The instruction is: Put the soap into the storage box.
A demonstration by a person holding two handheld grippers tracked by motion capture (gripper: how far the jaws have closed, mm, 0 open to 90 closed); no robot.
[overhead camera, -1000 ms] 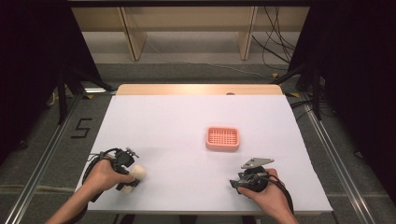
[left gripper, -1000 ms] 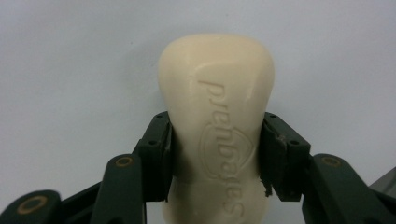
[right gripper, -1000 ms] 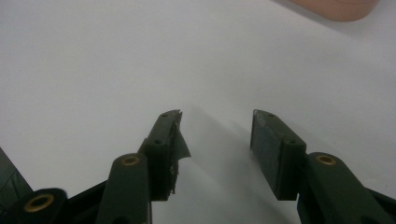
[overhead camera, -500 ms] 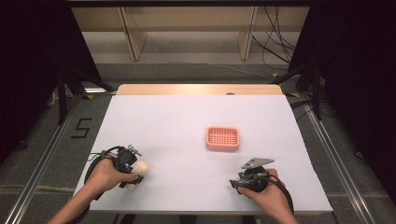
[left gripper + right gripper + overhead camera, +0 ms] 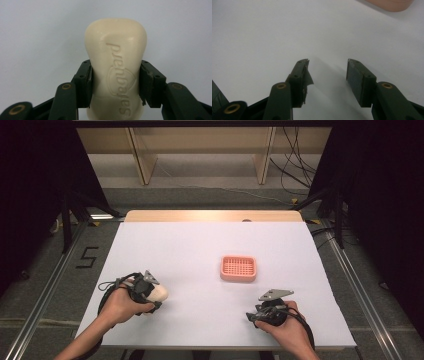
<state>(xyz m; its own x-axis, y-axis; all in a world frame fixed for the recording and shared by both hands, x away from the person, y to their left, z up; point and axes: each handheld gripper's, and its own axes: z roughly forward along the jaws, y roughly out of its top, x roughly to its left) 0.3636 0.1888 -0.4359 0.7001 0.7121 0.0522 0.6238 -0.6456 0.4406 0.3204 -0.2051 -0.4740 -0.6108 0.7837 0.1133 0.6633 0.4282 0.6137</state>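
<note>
While the left gripper (image 5: 115, 82) pinches a cream soap bar (image 5: 116, 67) by its sides at the white table's (image 5: 200, 250) near-left, embossed "Safeguard" reads upside down; the right gripper (image 5: 327, 72) rests near-right, jaws spread and holding nothing, near the pink soap dish (image 5: 238, 268).

Left hand (image 5: 121, 304), near left of the table, holds the left gripper (image 5: 150, 292) with its jaws clamped on a soap (image 5: 116, 67). Right hand (image 5: 282, 327), near right, holds the right gripper (image 5: 252, 316) low, jaws apart, nothing between them.
</note>
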